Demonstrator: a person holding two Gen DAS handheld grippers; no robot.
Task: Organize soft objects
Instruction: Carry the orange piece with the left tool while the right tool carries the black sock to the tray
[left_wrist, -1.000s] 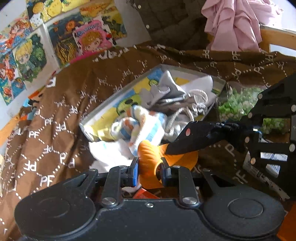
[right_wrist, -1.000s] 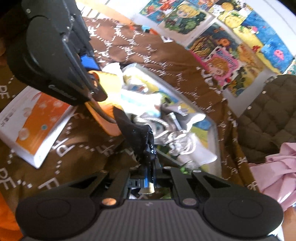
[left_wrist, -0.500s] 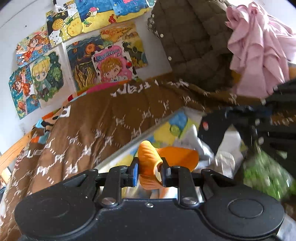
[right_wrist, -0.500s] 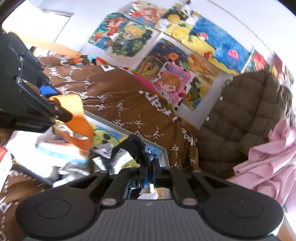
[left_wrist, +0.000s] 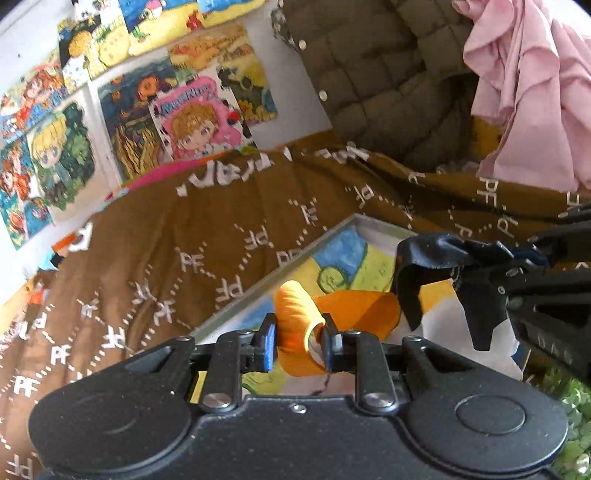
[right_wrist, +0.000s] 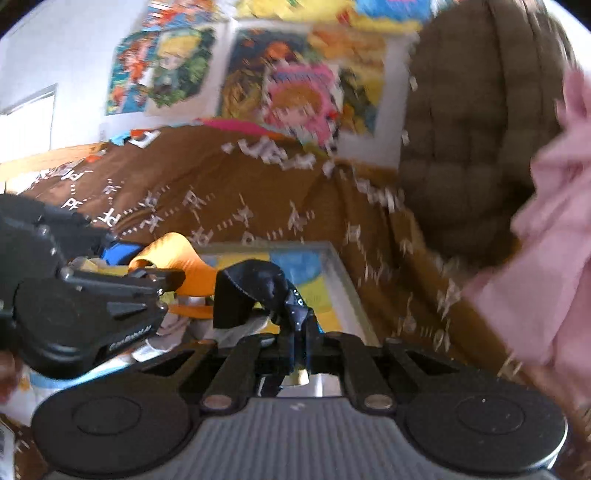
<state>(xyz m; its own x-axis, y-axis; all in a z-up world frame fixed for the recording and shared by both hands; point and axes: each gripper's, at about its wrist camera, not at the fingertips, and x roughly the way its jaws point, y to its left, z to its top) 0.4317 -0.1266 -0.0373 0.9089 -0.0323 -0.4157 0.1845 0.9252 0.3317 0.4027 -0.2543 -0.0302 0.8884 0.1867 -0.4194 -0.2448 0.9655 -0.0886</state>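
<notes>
The left gripper (left_wrist: 297, 341), clamped on an orange cloth (left_wrist: 332, 314), and the right gripper (right_wrist: 301, 345), pressed tight on a black cloth (right_wrist: 258, 291), have both swung up from the cluttered near end of the box (left_wrist: 325, 240) to above its bare far corner, likely the drop spot.

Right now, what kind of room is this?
Probably a child's bedroom. A brown patterned blanket is spread out like bedding, colourful cartoon drawings cover the wall, and a quilted jacket and a pink garment are piled at the back.
</notes>
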